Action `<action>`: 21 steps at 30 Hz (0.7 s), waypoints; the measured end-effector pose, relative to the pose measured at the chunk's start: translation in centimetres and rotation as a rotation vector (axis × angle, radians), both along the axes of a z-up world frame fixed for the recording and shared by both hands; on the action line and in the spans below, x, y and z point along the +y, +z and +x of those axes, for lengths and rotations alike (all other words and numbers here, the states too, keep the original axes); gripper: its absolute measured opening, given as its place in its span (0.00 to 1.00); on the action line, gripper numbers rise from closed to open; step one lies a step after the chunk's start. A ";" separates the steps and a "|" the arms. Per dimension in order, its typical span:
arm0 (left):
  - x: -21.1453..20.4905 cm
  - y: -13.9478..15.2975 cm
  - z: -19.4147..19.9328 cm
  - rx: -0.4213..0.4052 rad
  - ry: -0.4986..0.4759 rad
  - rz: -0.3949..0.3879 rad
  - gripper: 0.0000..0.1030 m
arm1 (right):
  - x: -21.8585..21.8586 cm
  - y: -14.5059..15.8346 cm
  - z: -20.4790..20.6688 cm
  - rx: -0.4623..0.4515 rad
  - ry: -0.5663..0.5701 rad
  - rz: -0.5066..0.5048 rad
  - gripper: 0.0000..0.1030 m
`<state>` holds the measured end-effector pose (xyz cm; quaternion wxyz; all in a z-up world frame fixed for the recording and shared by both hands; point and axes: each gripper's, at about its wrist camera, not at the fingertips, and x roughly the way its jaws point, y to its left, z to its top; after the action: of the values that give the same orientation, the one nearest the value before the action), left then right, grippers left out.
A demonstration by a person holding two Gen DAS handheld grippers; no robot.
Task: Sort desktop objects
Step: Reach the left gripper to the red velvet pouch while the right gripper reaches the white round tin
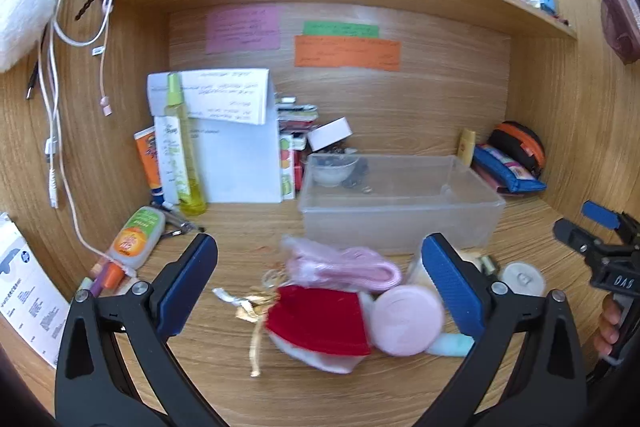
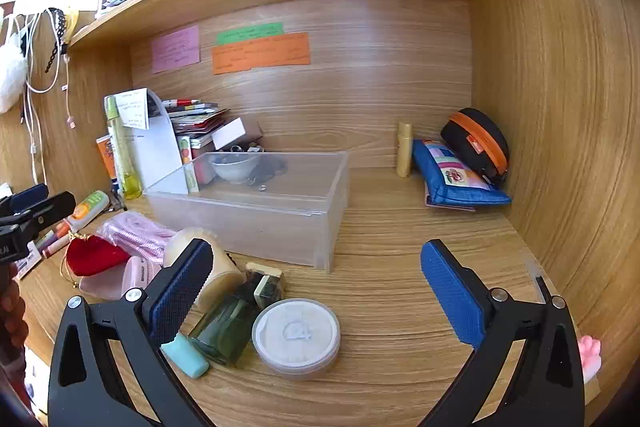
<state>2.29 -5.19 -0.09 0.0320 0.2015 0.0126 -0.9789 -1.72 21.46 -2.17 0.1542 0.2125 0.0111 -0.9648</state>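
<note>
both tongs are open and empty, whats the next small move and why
Probably ease the left tongs forward and down onto the red pouch. It lies on the desk right between their open jaws, nothing is gripped yet, and the clear bin just behind looks like the place for it.

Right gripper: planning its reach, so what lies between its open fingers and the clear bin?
In the right wrist view, only bare wooden desk lies between the right gripper and the clear bin.

Small clutter (image 1: 352, 307) before clear box (image 1: 400, 211)
</note>
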 end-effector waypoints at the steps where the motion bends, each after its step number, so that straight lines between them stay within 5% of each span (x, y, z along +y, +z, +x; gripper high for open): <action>1: -0.4 -0.2 -0.1 -0.014 0.007 -0.001 1.00 | 0.0 -0.2 -0.1 -0.002 0.011 0.009 1.00; 12: -3.9 -3.5 -0.6 -0.148 -0.006 0.079 1.00 | 0.4 -2.4 -1.2 -0.110 0.083 0.044 1.00; 21: -2.1 -4.8 -1.2 -0.188 -0.098 0.069 1.00 | 0.5 -4.9 -1.3 -0.201 0.112 0.112 1.00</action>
<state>1.04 -7.25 -4.90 -0.0217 0.2939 0.0331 -0.9550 -3.02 21.98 -7.10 0.1960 0.3155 0.0613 -0.9265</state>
